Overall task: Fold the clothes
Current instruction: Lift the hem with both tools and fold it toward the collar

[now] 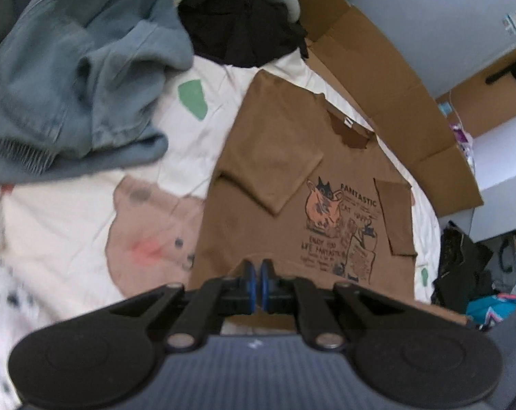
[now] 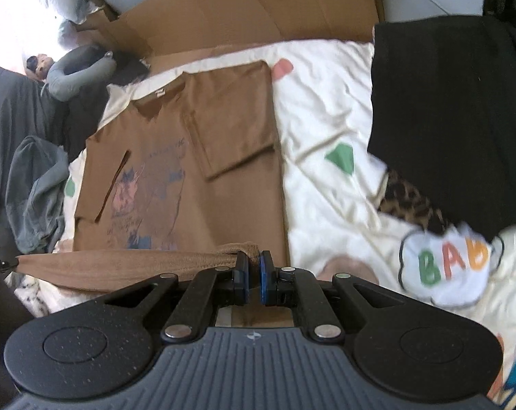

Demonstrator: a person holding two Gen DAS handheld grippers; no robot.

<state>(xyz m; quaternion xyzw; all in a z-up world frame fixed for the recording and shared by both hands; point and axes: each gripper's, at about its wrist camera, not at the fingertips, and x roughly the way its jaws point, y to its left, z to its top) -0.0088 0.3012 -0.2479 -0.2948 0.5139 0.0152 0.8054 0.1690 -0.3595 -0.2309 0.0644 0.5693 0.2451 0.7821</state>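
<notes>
Both jaws pinch the near hem of the brown T-shirt (image 1: 268,157), left gripper (image 1: 256,268) and right gripper (image 2: 254,259) tilted downward; its print reads "FANTASTIC". It lies on the white sheet (image 2: 326,102).

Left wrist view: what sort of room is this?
Probably a bedroom: a brown printed T-shirt lies on a cream cartoon-print bedsheet, beside a heap of blue-grey clothes and flattened brown cardboard.
</notes>
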